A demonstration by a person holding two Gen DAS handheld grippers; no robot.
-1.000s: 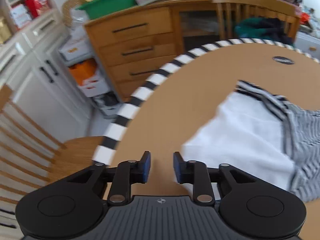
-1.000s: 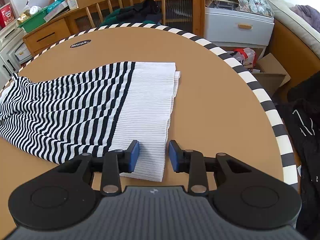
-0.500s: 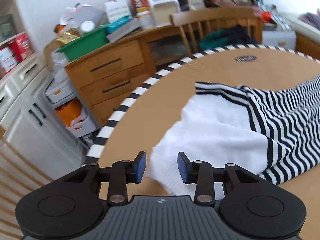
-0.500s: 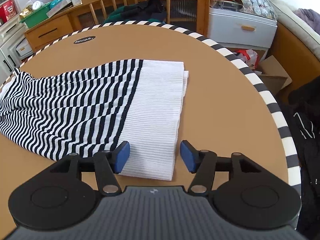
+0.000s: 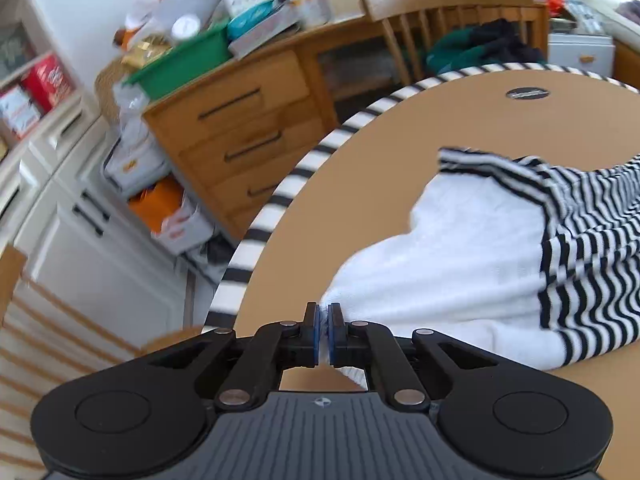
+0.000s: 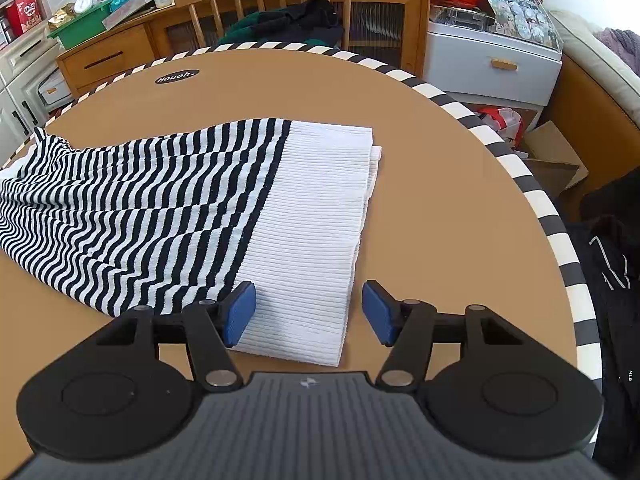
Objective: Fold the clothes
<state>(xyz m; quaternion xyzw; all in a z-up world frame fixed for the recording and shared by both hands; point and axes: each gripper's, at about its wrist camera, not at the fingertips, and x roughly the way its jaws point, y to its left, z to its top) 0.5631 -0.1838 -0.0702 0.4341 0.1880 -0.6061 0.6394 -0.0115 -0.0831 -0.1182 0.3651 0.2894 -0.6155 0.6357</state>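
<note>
Right, striped sweater (image 6: 168, 208) lies flat on the round desk (image 6: 440, 200), its white hem (image 6: 316, 220) toward the right edge. Left gripper (image 5: 324, 322) fingers pinched on a white corner near the desk's left edge. Right gripper (image 6: 308, 312) fingers wide, straddling the hem's near corner.

A garment (image 6: 192, 208) lies on the table (image 6: 440, 208), a chair (image 6: 256, 4) behind.

Green bin (image 5: 188, 60) atop wooden dresser (image 5: 248, 132)

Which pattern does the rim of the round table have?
Black and white stripes run along the table rim; the right wrist view shows it best.
</note>
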